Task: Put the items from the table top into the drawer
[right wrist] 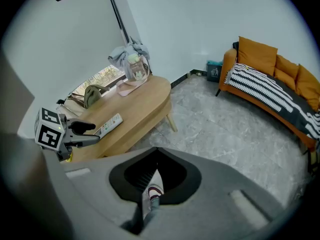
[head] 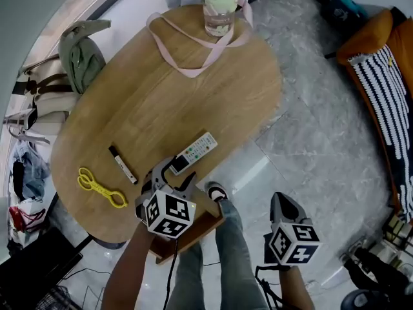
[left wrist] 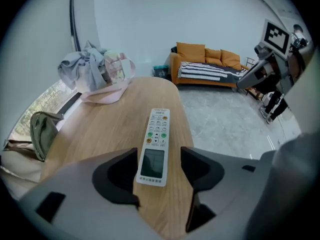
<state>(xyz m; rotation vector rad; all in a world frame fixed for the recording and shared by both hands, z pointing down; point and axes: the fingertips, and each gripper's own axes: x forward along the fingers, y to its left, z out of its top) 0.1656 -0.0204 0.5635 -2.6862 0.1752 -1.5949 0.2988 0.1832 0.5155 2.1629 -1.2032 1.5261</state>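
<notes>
Grey marbled floor tiles are being recorded around an oval wooden table; an orange sofa is being seen at far right.

- The remote control is being observed lying flat on the table near the front edge, keypad up and display end toward the person.
- The left tongs are being held low over that display end. Their jaws are being held wide apart, one on each side of the remote. A strip of table wood is showing between the remote and the right-hand jaw. Contact with the other jaw cannot be told.
- The right tongs are being held out over the floor, well apart from the table. Their jaws are being held together with nothing gripped. A shoe is being glimpsed through the slit behind them.
- A black marker is being noted just left of the remote. A yellow looped tool is being noted further left, near the edge.
- A jar with a pale lid is being seen upright at the far end, beside a pink strap.
- A green bag is being seen beside the table's left side.
- A brown wooden panel is being seen just below the front edge. Whether it is the drawer cannot be told.
</notes>
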